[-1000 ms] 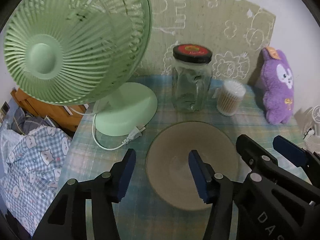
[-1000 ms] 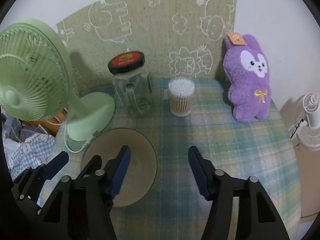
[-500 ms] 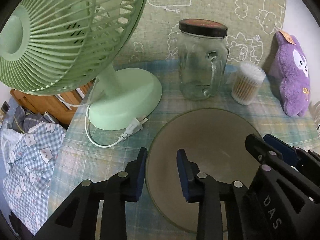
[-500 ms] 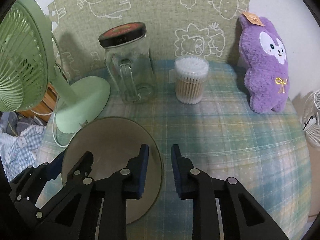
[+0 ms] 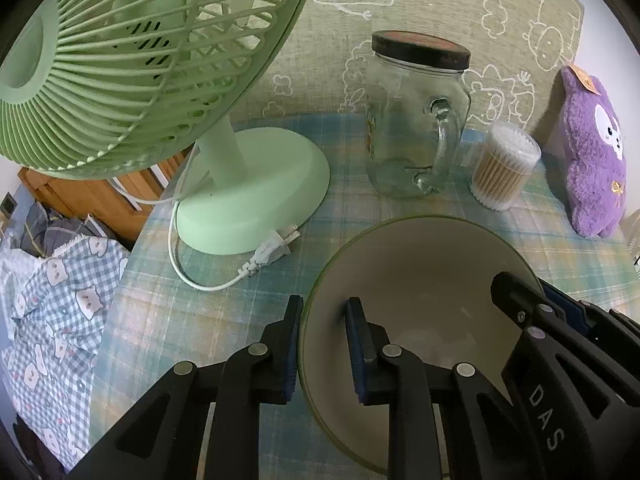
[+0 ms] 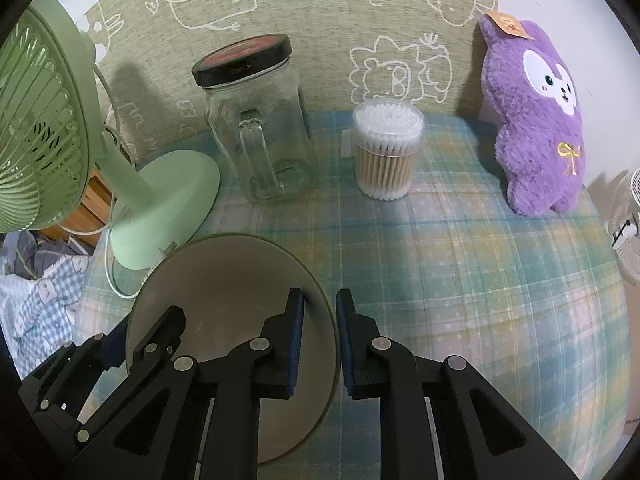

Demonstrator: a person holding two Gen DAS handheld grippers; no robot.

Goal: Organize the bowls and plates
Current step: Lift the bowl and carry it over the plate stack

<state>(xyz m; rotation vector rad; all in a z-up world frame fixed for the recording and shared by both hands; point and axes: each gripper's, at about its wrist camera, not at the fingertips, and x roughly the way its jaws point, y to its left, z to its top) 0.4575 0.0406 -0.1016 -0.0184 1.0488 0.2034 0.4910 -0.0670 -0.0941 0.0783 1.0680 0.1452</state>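
Soft, even indoor light, slightly dim, with a greenish cast. The glass jar (image 6: 260, 120) throws a faint shadow left onto the wall mat (image 6: 320, 20). Both views are sharp; fisheye bending curves the worktop (image 6: 480, 280), and corners vignette black.

Bowl (image 5: 420, 280) glazed smooth with a dull sheen, surface (image 6: 460, 280) covered in soft plaid cloth, jar (image 6: 264, 136) made of clear glossy glass, fan (image 5: 132, 60) moulded in smooth matt plastic, rabbit toy (image 6: 536, 120) finished in fuzzy plush.
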